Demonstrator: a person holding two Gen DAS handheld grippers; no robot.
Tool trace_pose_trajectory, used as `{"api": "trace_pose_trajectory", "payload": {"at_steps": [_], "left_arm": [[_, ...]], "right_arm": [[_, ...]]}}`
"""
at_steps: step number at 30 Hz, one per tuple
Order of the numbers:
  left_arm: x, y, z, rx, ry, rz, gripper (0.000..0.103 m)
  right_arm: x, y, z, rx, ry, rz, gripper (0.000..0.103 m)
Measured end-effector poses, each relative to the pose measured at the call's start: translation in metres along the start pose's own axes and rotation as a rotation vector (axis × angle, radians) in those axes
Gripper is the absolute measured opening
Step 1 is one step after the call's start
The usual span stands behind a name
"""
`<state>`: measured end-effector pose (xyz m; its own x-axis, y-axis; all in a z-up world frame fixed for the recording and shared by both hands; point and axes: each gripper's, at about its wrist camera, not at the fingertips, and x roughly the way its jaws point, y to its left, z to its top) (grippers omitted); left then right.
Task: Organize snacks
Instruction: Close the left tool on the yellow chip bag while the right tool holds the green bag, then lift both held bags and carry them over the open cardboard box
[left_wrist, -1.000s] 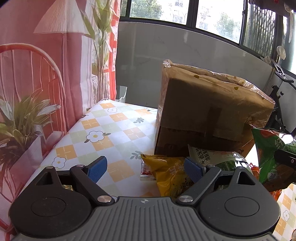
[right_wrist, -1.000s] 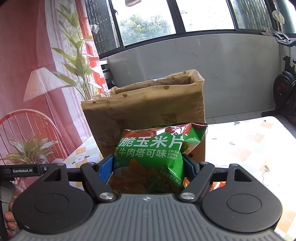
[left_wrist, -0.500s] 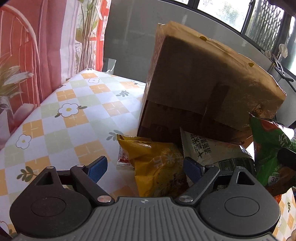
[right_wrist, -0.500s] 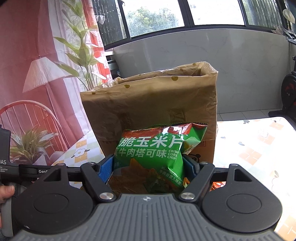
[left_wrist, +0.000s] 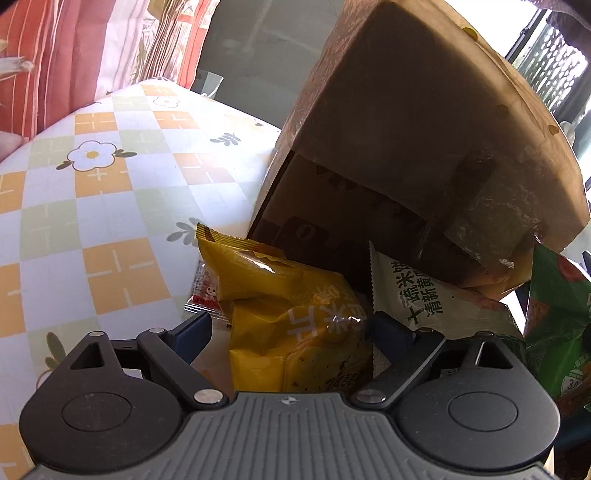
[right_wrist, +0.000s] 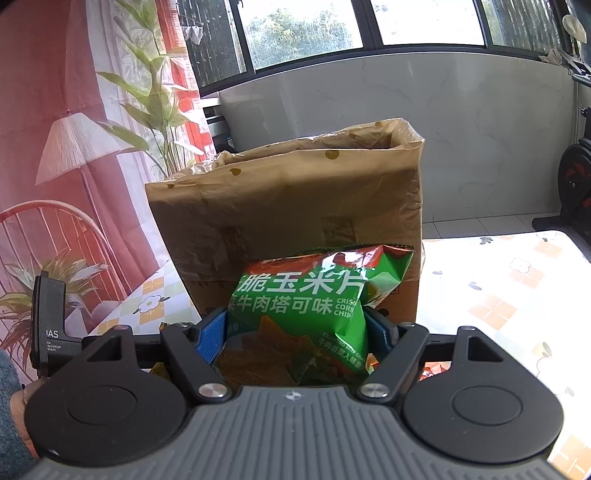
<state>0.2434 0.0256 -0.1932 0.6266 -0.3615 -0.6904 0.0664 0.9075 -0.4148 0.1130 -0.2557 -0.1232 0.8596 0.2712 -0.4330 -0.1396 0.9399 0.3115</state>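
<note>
A tall brown paper bag (left_wrist: 424, 140) stands on the table, its mouth open at the top (right_wrist: 295, 192). My right gripper (right_wrist: 297, 332) is shut on a green corn chip bag (right_wrist: 306, 299) and holds it upright in front of the paper bag. That bag also shows at the right edge of the left wrist view (left_wrist: 557, 317). My left gripper (left_wrist: 291, 328) is open, its jaws on either side of a yellow snack bag (left_wrist: 291, 317) lying at the paper bag's foot. A white and green packet (left_wrist: 424, 299) and a small red packet (left_wrist: 203, 295) lie beside it.
The table has a checked flower-print cloth (left_wrist: 110, 206). A pink curtain (right_wrist: 66, 110) hangs on the left. An exercise bike (right_wrist: 572, 177) stands at the far right. The left gripper's body (right_wrist: 48, 325) and a hand show at the lower left of the right wrist view.
My left gripper has moved forward and down, so the yellow snack bag now lies between its open jaws. The right gripper has moved slightly with the green bag held.
</note>
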Motion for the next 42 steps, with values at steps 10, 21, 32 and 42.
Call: {"api": "trace_pose_trajectory", "payload": {"at_steps": [10, 21, 32, 42], "left_arm": [[-0.002, 0.003, -0.002, 0.071, -0.01, -0.078, 0.062], [-0.071, -0.012, 0.002, 0.228, -0.145, 0.071, 0.06], [-0.123, -0.027, 0.022, 0.279, -0.297, 0.078, 0.06], [-0.154, -0.064, 0.041, 0.39, -0.368, 0.045, 0.06]], "right_arm": [[-0.003, -0.001, 0.002, 0.019, 0.001, -0.003, 0.077], [-0.014, -0.005, 0.003, 0.031, -0.024, 0.006, 0.077], [-0.03, -0.009, 0.007, 0.014, -0.065, -0.003, 0.077], [-0.05, -0.009, 0.034, -0.016, -0.143, 0.003, 0.077]]}}
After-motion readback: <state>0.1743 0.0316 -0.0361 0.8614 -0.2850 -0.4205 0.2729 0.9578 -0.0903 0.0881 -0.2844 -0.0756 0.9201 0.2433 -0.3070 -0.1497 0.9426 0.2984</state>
